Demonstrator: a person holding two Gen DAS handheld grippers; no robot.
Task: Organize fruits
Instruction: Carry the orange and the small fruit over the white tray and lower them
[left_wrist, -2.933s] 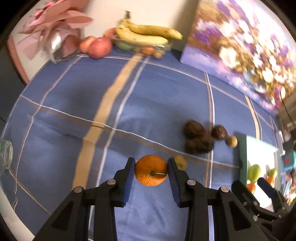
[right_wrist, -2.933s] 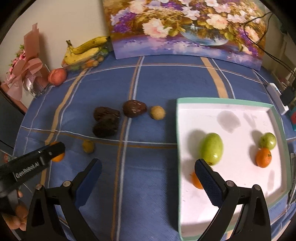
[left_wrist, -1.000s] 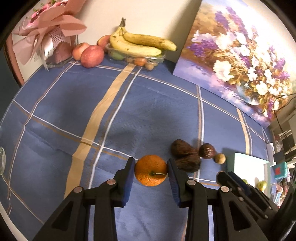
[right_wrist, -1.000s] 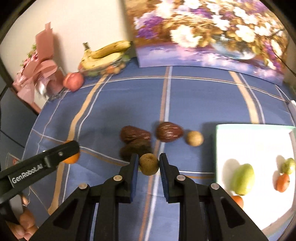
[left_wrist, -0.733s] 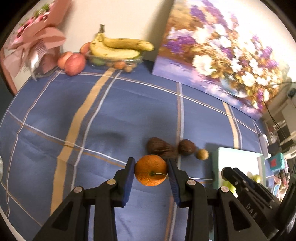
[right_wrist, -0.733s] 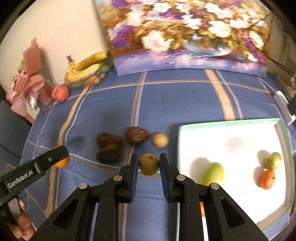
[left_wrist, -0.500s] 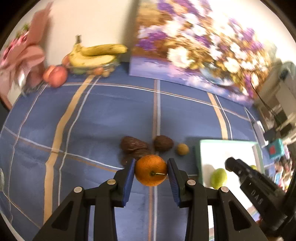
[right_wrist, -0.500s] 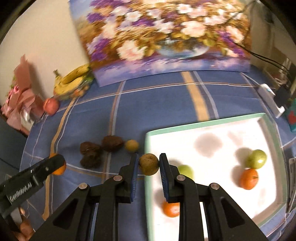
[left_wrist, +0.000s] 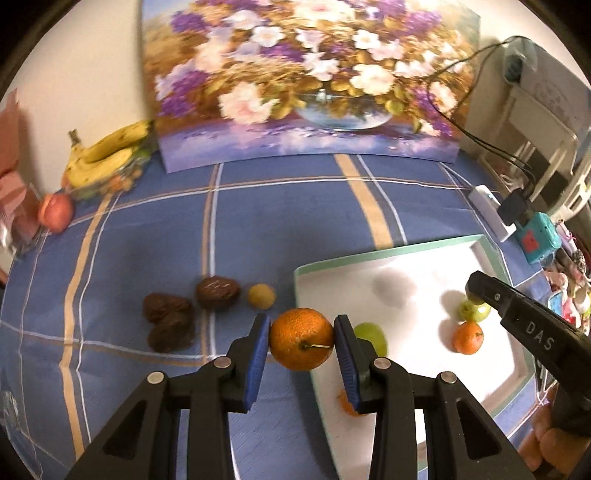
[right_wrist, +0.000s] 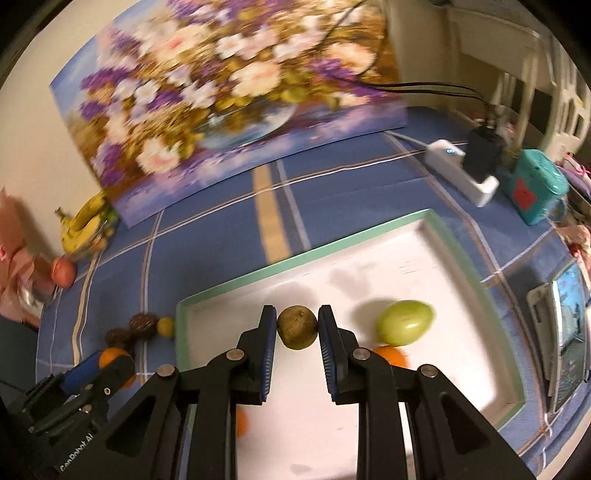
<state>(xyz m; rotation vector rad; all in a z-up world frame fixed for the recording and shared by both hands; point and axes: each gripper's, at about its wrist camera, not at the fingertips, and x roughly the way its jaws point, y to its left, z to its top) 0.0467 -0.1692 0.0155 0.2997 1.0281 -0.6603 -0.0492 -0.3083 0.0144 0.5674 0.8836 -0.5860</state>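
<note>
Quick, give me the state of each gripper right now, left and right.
Left gripper: shut on the orange.
Right gripper: shut on the small brownish-green fruit, over the white tray.

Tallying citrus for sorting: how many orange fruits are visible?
3: one round orange fruit in the left claw, one on the white green-rimmed tray, one half-hidden behind that claw. More may be hidden.

We see a blue tablecloth (left_wrist: 280, 229) crossed by white and tan stripes, and on it a white tray (left_wrist: 417, 266) rimmed in mint green. Left of the tray lie dark brown fruits (left_wrist: 168, 317); inside it, a pale green fruit (right_wrist: 404, 323). Our black tongs (left_wrist: 301, 341) carry blue pads (left_wrist: 258, 354) around an orange (left_wrist: 301, 338).
</note>
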